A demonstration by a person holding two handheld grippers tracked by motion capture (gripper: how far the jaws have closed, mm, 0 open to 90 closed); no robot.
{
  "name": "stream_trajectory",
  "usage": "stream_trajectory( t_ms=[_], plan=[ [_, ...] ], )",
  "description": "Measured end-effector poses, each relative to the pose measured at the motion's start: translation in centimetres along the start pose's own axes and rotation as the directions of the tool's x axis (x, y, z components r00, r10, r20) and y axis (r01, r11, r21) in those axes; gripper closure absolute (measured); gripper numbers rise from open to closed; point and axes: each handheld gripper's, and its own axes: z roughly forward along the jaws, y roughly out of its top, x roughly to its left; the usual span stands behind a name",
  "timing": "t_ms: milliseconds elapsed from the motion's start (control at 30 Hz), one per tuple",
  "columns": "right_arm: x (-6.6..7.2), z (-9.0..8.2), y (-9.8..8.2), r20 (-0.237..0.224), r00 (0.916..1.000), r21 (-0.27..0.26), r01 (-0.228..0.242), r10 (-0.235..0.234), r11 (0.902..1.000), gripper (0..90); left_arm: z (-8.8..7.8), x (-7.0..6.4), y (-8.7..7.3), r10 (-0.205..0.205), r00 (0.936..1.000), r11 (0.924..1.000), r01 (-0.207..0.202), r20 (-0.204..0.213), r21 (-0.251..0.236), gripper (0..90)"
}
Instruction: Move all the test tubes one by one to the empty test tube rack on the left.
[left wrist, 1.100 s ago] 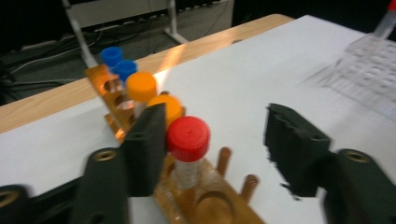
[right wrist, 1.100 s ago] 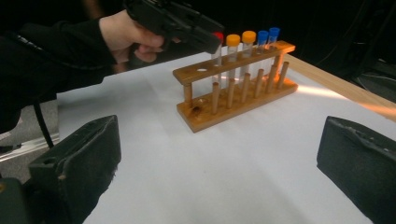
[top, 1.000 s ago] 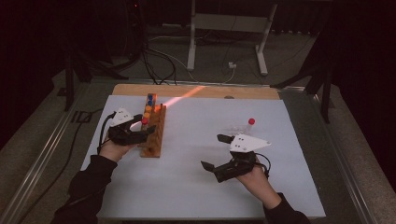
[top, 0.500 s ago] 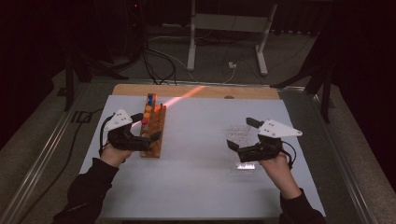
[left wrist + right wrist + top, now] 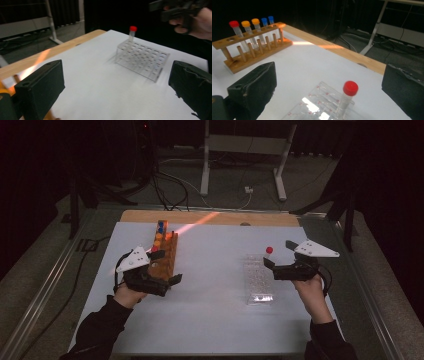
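Note:
A wooden rack [image 5: 167, 254] at the table's left holds several tubes with red, orange and blue caps [image 5: 249, 23]. My left gripper [image 5: 166, 266] sits at the rack's near end, open; its jaws have just been opening and nothing is between them [image 5: 116, 77]. A clear plastic rack [image 5: 259, 279] lies right of centre with one red-capped tube [image 5: 269, 251] upright at its far end [image 5: 350, 91]. My right gripper [image 5: 279, 255] hovers just right of that tube, open and empty, with the tube ahead between its spread jaws [image 5: 328, 77].
White sheet [image 5: 215, 320] covers the table, with a wooden strip [image 5: 260, 218] along the far edge. A metal stand and cables [image 5: 240, 165] lie on the floor beyond. The other hand and its gripper [image 5: 185, 12] appear behind the clear rack [image 5: 142, 58] in the left gripper view.
My right gripper has swung from the near side of the clear rack out to the right and farther back. My left gripper has drawn back a little from the wooden rack, jaws wider.

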Motion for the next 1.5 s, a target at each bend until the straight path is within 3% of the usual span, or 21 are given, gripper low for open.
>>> stream_trajectory(
  t_ms=[433, 900, 1133, 1233, 1333, 1500],
  plan=[
    [-2.6, 1.7, -2.4, 0.038, 0.9968, 0.078, -0.074, 0.071, 0.9942, 0.0, 1.7, -1.5, -1.2, 0.007, 0.9974, 0.9993, -0.01, 0.072, 0.037, 1.2],
    [-3.2, 4.1, -5.2, 0.03, 0.9915, 0.168, -0.13, 0.127, 0.9772, 0.0, 2.1, -1.8, -1.3, 0.033, 0.9972, 0.9979, -0.036, 0.067, 0.054, 1.2],
    [-2.8, 4.9, -5.5, 0.057, 0.991, 0.172, -0.129, 0.121, 0.9766, 18.0, 2.1, -1.8, -1.3, 0.029, 0.9972, 0.9979, -0.033, 0.069, 0.056, 1.2],
    [-2.7, 4.9, -5.5, 0.063, 0.992, 0.168, -0.119, 0.109, 0.9785, 33.0, 2.1, -1.8, -1.3, 0.029, 0.9971, 0.9979, -0.032, 0.071, 0.055, 1.2],
    [-2.8, 4.7, -5.4, 0.05, 0.9924, 0.159, -0.119, 0.112, 0.98, 46.5, 2.1, -1.7, -1.3, 0.032, 0.997, 0.9978, -0.036, 0.071, 0.056, 1.2],
    [-2.6, 4.9, -5.3, 0.038, 0.993, 0.16, -0.116, 0.112, 0.9802, 56.8, 2.1, -1.6, -1.2, 0.03, 0.997, 0.998, -0.034, 0.071, 0.053, 1.2]
  ],
)
